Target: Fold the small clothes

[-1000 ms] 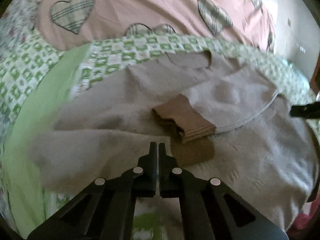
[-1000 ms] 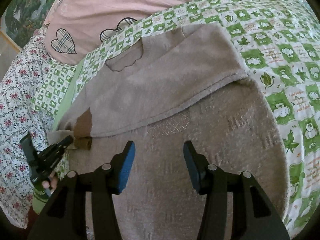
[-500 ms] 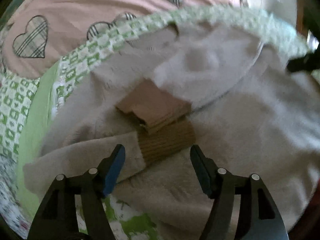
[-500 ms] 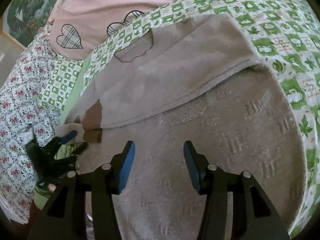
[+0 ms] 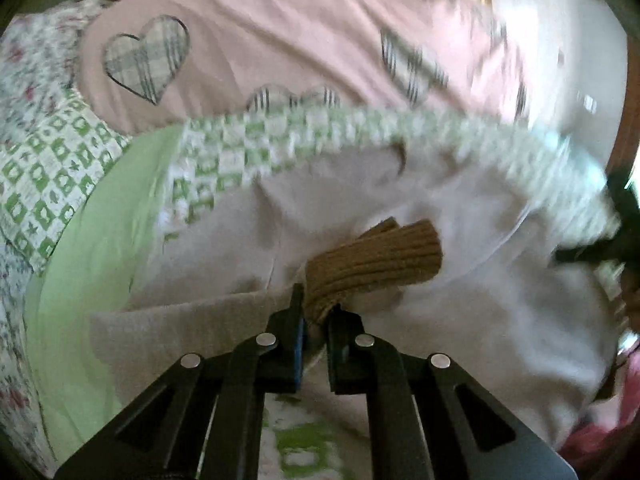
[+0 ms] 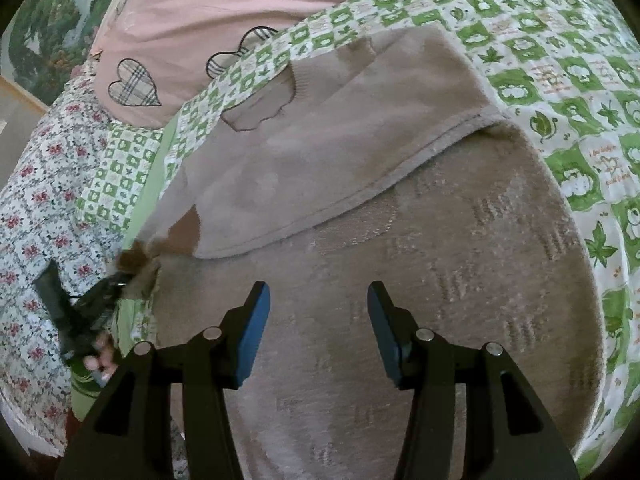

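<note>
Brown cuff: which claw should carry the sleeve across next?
Left. The left claw is already shut on the brown cuff. The right claw hangs open above the sweater body, gripping nothing.

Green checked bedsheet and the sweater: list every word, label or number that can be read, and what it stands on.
Green checked bedsheet: several squares carry small cursive writing, for example at, too small and blurred to read.
Beige sweater: woven marks only, no readable letters, no label in view.
Pink cover: plaid hearts, no text.
Left wrist view: motion-blurred, nothing readable.
</note>
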Demonstrator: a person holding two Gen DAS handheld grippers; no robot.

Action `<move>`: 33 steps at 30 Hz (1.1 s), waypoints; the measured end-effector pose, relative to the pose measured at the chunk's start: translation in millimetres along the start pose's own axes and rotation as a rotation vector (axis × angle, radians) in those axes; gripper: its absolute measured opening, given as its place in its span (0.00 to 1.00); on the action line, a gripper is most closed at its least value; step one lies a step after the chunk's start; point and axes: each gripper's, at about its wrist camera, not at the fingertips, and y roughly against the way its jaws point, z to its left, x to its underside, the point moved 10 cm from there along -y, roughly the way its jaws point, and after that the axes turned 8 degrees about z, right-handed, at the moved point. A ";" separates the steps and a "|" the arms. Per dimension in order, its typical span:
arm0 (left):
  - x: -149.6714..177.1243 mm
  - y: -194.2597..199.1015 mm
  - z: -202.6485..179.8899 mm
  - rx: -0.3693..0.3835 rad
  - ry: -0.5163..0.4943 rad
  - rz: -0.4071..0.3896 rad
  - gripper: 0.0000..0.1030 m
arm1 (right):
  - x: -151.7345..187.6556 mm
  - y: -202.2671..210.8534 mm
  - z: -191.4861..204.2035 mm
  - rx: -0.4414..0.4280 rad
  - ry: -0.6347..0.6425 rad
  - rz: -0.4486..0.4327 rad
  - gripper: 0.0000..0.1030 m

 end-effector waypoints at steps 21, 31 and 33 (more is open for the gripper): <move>-103.3 -191.3 -248.0 0.335 -0.141 0.146 0.12 | -22.1 63.6 -88.2 0.052 -0.161 -0.145 0.51; -51.6 -110.3 -150.0 0.194 0.027 0.089 0.62 | -45.3 44.8 -60.7 0.030 -0.072 -0.145 0.51; -31.7 -95.3 -106.0 0.104 0.086 0.087 0.62 | -55.3 38.2 -52.6 0.041 -0.020 -0.142 0.51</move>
